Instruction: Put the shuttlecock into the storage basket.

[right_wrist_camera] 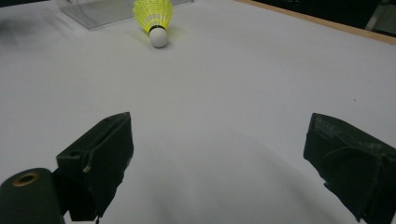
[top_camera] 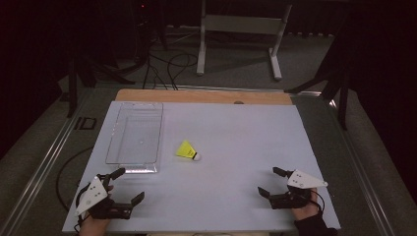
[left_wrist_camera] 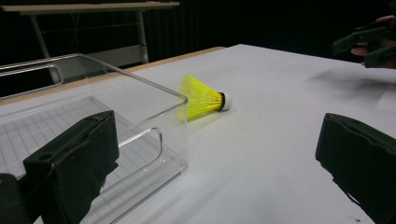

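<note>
Here, shuttlecock (top_camera: 187, 150) just beside tray (top_camera: 114, 132), open white table (top_camera: 236, 196) around

The shuttlecock (top_camera: 187, 150) lies on the table (top_camera: 236, 128), just right of the tray (top_camera: 135, 132).

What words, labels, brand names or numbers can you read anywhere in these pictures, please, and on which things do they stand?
None: no readable text stands anywhere.
The yellow feathered shuttlecock with a white cork tip bears no print.
The clear plastic rectangular tray shows only a moulded grid on its floor.
The white table top is plain.
The grey three-cornered plates on the left gripper and right gripper carry small dots, no letters.
</note>
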Demonstrator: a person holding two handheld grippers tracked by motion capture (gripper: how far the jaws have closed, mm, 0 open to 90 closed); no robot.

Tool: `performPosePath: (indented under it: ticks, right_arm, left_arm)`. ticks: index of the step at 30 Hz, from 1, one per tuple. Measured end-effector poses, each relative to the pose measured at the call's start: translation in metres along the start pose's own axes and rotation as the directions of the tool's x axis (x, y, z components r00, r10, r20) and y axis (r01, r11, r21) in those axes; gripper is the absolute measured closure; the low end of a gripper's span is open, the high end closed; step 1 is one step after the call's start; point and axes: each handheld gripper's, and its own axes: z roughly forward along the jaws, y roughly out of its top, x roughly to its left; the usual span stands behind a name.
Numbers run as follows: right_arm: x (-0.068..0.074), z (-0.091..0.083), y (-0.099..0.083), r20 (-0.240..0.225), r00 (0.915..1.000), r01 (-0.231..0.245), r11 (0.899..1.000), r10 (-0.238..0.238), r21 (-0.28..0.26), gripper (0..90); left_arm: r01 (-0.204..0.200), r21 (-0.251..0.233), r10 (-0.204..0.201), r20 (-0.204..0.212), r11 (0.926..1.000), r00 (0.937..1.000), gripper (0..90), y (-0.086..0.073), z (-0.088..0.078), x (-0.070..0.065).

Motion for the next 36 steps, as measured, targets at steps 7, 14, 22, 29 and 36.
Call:
performPosePath:
  ticks: [7, 14, 22, 29, 36]
  right_arm:
    - [0.0, -0.001, 0.0, 0.003, 0.9999, -0.01, 1.0, 0.01, 0.008, 8.5]
    - [0.0, -0.002, 0.001, 0.011, 0.9999, -0.009, 1.0, 0.009, 0.004, 8.5]
    - [-0.001, -0.002, 0.001, 0.009, 0.9999, -0.012, 1.0, 0.012, 0.002, 8.5]
    - [-0.001, -0.001, 0.001, 0.008, 0.9999, -0.01, 1.0, 0.01, 0.006, 8.5]
    - [-0.001, 0.0, 0.001, 0.004, 0.9999, -0.014, 1.0, 0.014, 0.007, 8.5]
  left_arm:
    - [0.002, 0.009, -0.002, 0.003, 1.0, 1.0, 0.4, -0.001, 0.001, 0.0]
    - [0.011, 0.022, -0.011, -0.009, 0.9997, 0.9999, 0.4, -0.001, 0.001, 0.001]
    - [0.035, 0.042, -0.036, 0.008, 0.9985, 0.9993, 0.4, 0.002, 0.004, 0.0]
    - [0.019, 0.075, -0.021, 0.033, 0.997, 0.9992, 0.4, 0.016, 0.004, -0.001]
    - [-0.036, 0.144, 0.025, 0.082, 0.9889, 0.9963, 0.4, 0.035, 0.004, -0.003]
